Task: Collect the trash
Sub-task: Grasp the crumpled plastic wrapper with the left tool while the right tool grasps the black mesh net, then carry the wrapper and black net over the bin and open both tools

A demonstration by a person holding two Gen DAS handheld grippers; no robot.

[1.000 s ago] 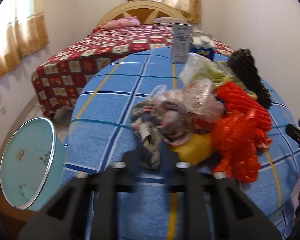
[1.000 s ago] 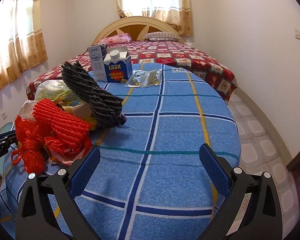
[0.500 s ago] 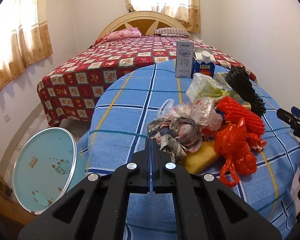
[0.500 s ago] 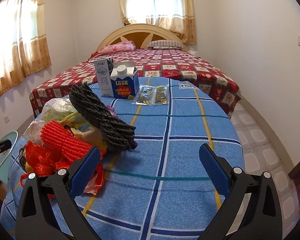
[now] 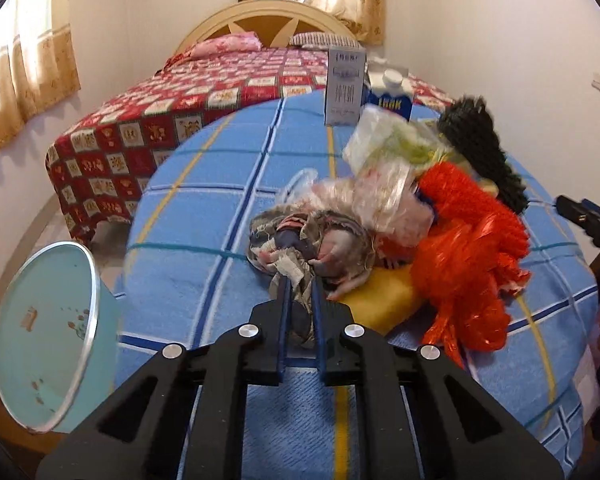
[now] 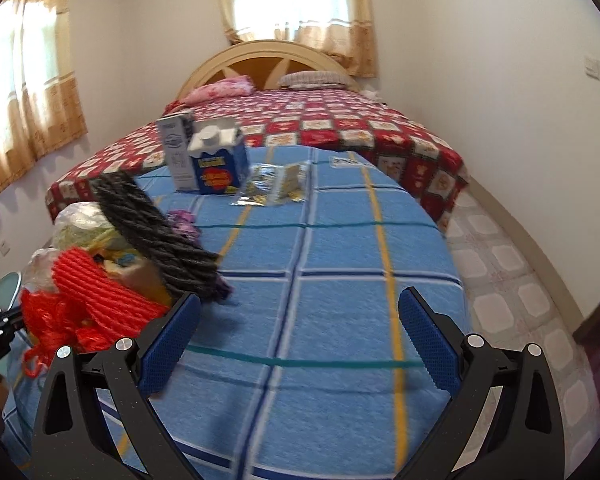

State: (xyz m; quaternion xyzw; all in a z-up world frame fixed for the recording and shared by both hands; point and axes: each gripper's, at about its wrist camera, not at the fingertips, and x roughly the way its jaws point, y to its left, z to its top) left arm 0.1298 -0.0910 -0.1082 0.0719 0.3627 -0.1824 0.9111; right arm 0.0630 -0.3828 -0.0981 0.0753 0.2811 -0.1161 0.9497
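Clamping onto a crumpled grey rag [image 5: 300, 252], the left gripper [image 5: 299, 292] is pinching a hanging fold of it at the near edge of the trash heap on the blue checked table [image 5: 204, 208]. Its hold is looking shallow, so the cloth is likely to be slipping free on the way to the teal bin [image 5: 40, 340] standing just off the table's left edge. Clear plastic wrap [image 5: 384, 204] and orange netting [image 5: 468, 256] are lying against the rag, and a pull risks dragging them over the edge.

Seen from the right wrist, the right gripper [image 6: 298, 334] is hanging wide apart over bare cloth, gripping nothing. Dark netting [image 6: 156, 232] is sitting beside its left finger and may be snagging. Two cartons [image 6: 210, 160] are standing upright behind, easy to topple.
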